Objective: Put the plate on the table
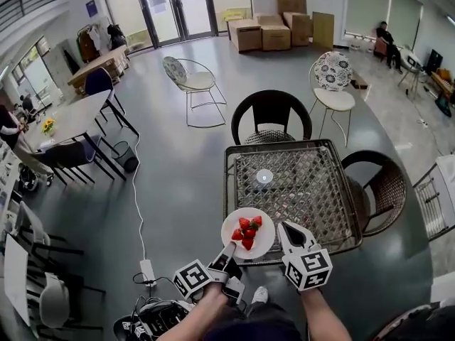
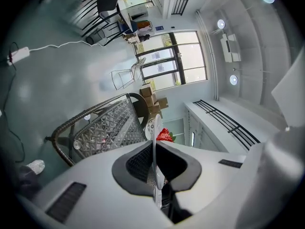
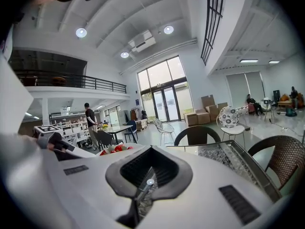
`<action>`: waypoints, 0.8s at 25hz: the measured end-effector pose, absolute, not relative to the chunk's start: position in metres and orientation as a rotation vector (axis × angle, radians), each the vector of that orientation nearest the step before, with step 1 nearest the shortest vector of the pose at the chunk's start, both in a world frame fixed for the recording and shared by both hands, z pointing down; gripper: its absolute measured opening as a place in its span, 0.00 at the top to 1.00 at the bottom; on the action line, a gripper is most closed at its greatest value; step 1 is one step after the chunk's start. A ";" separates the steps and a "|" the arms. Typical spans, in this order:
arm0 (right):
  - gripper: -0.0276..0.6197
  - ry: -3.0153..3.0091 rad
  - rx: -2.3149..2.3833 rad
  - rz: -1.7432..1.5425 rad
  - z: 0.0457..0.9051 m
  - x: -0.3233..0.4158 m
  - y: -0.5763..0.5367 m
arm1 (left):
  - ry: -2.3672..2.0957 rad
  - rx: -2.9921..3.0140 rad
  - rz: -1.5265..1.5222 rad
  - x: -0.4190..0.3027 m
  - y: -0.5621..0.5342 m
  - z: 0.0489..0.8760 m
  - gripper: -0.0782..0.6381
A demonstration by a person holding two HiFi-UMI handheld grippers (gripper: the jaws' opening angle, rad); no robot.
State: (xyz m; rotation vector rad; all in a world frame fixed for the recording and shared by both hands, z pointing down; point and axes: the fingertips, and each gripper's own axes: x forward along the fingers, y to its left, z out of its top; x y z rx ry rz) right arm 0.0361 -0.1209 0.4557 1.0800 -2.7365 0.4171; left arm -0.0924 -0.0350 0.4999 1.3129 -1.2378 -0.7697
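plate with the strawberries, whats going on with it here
A person holds a gripper in each hand. The left gripper has its fingers shut on the rim of a round white plate of red strawberries, holding it over the near edge of the square woven glass-topped table; whether it rests there yet is unclear. The right gripper sits beside the plate, fingers together and empty.
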 end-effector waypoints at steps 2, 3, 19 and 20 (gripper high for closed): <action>0.95 -2.742 1.075 0.415 0.458 0.040 -0.129 | -1.246 1.311 -0.774 -0.089 -0.042 0.501 0.87; 0.95 -2.744 1.075 0.416 0.459 0.042 -0.132 | -1.250 1.308 -0.774 -0.087 -0.045 0.503 0.87; 0.95 -2.673 1.115 0.452 0.495 0.059 -0.178 | -1.196 1.308 -0.705 -0.078 -0.112 0.551 0.87; 0.95 -2.661 1.121 0.452 0.499 0.059 -0.182 | -1.187 1.307 -0.701 -0.079 -0.117 0.556 0.87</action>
